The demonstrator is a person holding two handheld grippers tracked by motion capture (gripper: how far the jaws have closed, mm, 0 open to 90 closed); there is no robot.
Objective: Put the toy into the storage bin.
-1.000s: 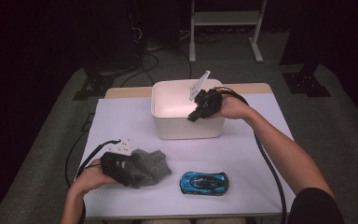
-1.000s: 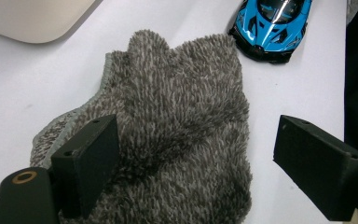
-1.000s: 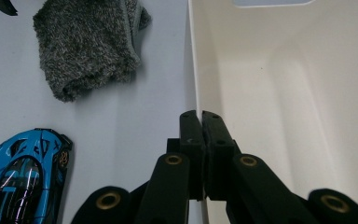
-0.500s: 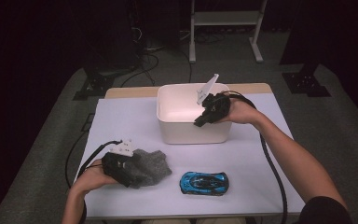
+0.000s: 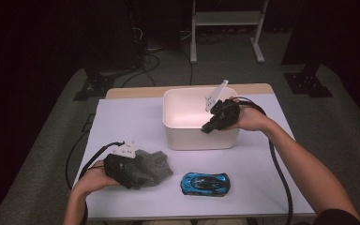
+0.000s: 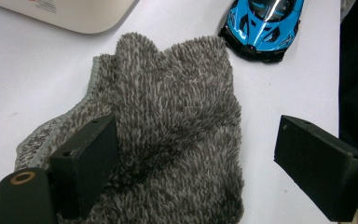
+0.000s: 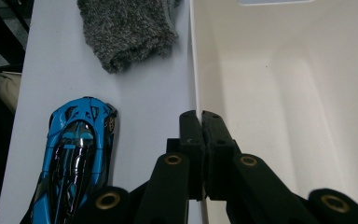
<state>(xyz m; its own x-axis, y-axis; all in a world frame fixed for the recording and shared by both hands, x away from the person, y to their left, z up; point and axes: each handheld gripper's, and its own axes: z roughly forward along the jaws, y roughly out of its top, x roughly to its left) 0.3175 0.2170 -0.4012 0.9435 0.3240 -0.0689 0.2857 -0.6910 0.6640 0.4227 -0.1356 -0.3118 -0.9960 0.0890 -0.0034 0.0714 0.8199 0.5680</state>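
So far nothing lies in the white bin (image 5: pixel 200 140): the right gripper (image 7: pixel 200 122), jaws pressed together on its near rim, holds it, while the left gripper (image 6: pixel 198 154) hovers wide open astride the grey cloth (image 6: pixel 177 121), ungrasped, blue toy car (image 6: pixel 263 25) just beyond.

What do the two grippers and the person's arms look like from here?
Both the left gripper and the right gripper are black, each topped by a pale grey three-cornered plate and trailing a black cable. Their jaws are flat black blocks with small screw holes; brass-coloured rings mark the linkage pivots. The forearms are bare, with a dark sleeve edge at the right upper arm.
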